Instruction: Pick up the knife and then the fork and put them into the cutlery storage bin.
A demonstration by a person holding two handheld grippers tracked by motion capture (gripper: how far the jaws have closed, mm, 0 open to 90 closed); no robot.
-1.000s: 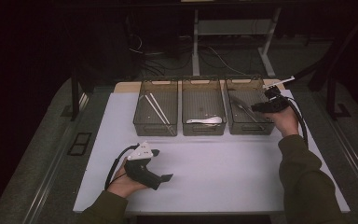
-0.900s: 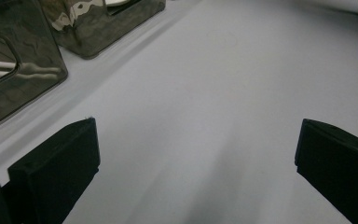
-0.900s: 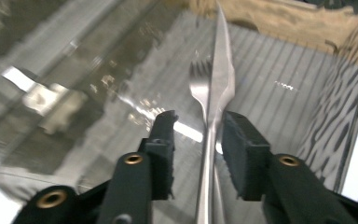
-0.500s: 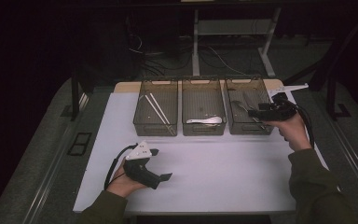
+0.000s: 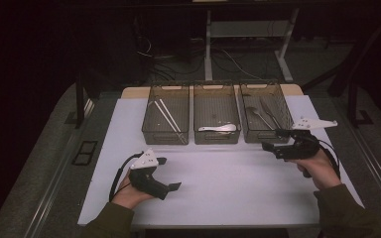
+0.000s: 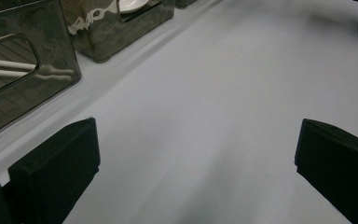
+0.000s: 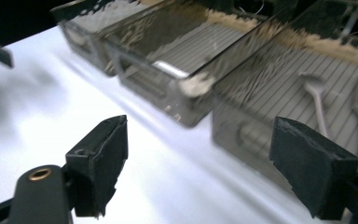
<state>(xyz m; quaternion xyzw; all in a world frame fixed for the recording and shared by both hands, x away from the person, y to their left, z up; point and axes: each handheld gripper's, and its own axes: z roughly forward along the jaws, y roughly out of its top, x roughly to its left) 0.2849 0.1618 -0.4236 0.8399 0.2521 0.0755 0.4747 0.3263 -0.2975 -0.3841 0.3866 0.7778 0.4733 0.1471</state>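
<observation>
Right gripper (image 5: 273,140) hovers just near of right bin (image 5: 266,113), tips pointing left – jaws wide apart, just been opening, nothing between them. Bin holds metal utensils (image 5: 263,113) lying on its floor; in right gripper view same utensils (image 7: 324,109) lie beyond right jaw. Left gripper (image 5: 167,173) rests low over white mat (image 5: 228,173), near left – jaws spread wide, empty, bare mat between them. Middle bin (image 5: 217,119) holds white spoon (image 5: 219,128); left bin (image 5: 165,115) holds chopsticks (image 5: 167,115).
</observation>
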